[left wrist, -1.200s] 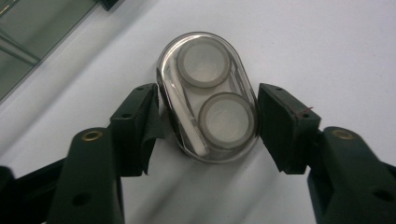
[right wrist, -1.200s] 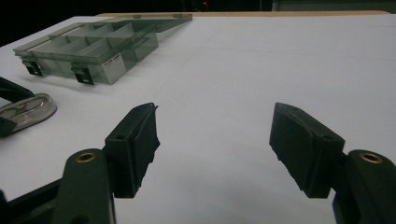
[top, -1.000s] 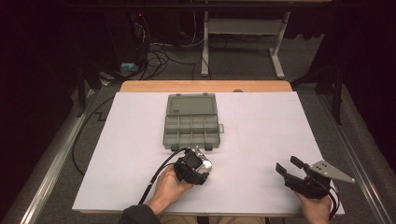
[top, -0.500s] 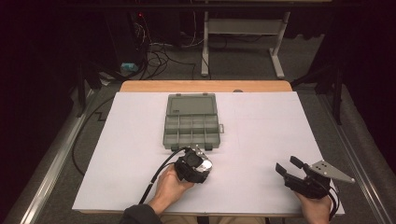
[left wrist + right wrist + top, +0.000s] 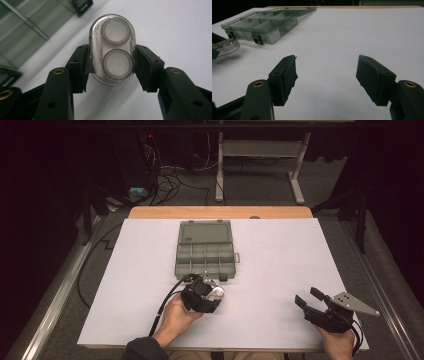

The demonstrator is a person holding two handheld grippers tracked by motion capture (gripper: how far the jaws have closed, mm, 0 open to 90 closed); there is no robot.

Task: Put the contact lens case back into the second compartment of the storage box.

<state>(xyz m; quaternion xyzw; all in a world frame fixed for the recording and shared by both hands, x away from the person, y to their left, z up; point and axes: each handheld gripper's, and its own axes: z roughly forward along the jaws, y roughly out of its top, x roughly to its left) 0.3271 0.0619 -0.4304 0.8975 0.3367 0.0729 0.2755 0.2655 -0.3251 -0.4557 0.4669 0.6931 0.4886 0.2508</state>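
Held thing: a clear oval case [image 5: 112,50] with two round white-ringed wells, one above the other, sits between the jaws of the left hand-held gripper [image 5: 112,67]; both pads press on its long sides.
Where it shows: in the left gripper view the case fills the upper middle of the frame; in the high view it is the small shiny piece [image 5: 216,292] at lower centre, just below the organiser box; in the right gripper view its curved edge [image 5: 227,47] shows at the far left.
Left hand-held gripper: gripping the clear case, the jaws about half spread around it; in the high view it [image 5: 202,295] lies at lower centre in the person's left hand [image 5: 176,316], its cable looping off to the left.
Right hand-held gripper: jaws wide apart with nothing between them [image 5: 327,77], only bare worktop behind; in the high view it [image 5: 311,299] is at lower right, held in the right hand [image 5: 337,342], well apart from the case.
Organiser box: a grey-green see-through box [image 5: 205,249] with its lid laid back and rows of compartments, at the middle of the frame in the high view; its black latches face the lower edge. It shows at upper left in the left gripper view [image 5: 22,30] and in the right gripper view [image 5: 262,25].
Worktop: a white sheet [image 5: 280,255] covers it, with a wooden edge along the top.
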